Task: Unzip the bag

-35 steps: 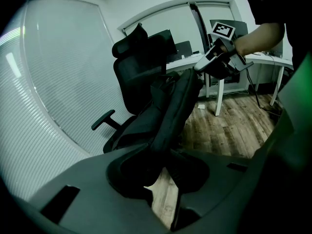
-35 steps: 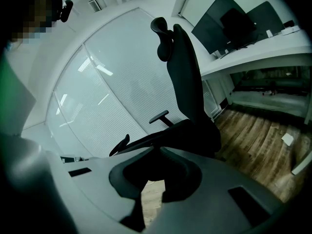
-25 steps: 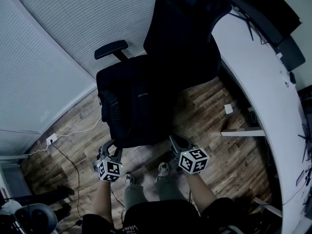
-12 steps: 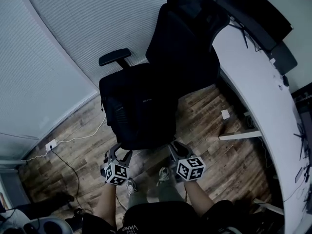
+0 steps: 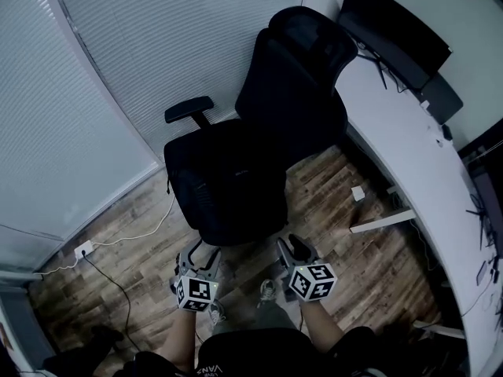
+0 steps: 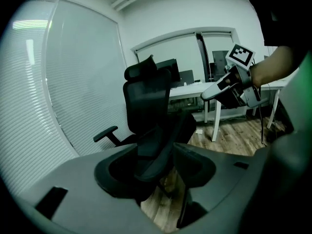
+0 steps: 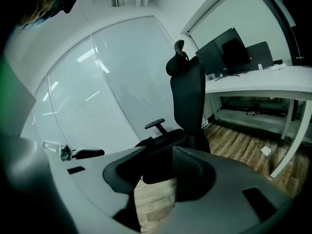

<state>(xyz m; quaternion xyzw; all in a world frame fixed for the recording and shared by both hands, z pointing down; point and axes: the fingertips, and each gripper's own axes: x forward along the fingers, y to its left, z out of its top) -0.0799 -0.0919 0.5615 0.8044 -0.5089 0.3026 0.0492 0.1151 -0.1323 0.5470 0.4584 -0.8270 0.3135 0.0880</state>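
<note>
A black bag (image 5: 228, 191) lies on the seat of a black office chair (image 5: 295, 77) and hangs over its front edge; it is hard to tell from the dark seat. My left gripper (image 5: 199, 259) is just short of the bag's lower left edge, open with nothing between its jaws. My right gripper (image 5: 291, 248) is off the lower right edge, also open and holding nothing. Both sets of jaws have just been opening. In the left gripper view the bag (image 6: 158, 145) lies beyond the jaws, and the right gripper (image 6: 217, 90) shows at upper right.
A white desk (image 5: 409, 155) with a monitor (image 5: 393, 34) curves along the right. A white cable (image 5: 130, 234) runs over the wood floor to a socket at left. Window blinds (image 5: 118, 69) stand behind the chair. The person's shoes (image 5: 266, 290) are below the grippers.
Both grippers have drawn back from the bag's front edge toward the person and risen. Their jaws have gone from nearly closed to wide apart.
</note>
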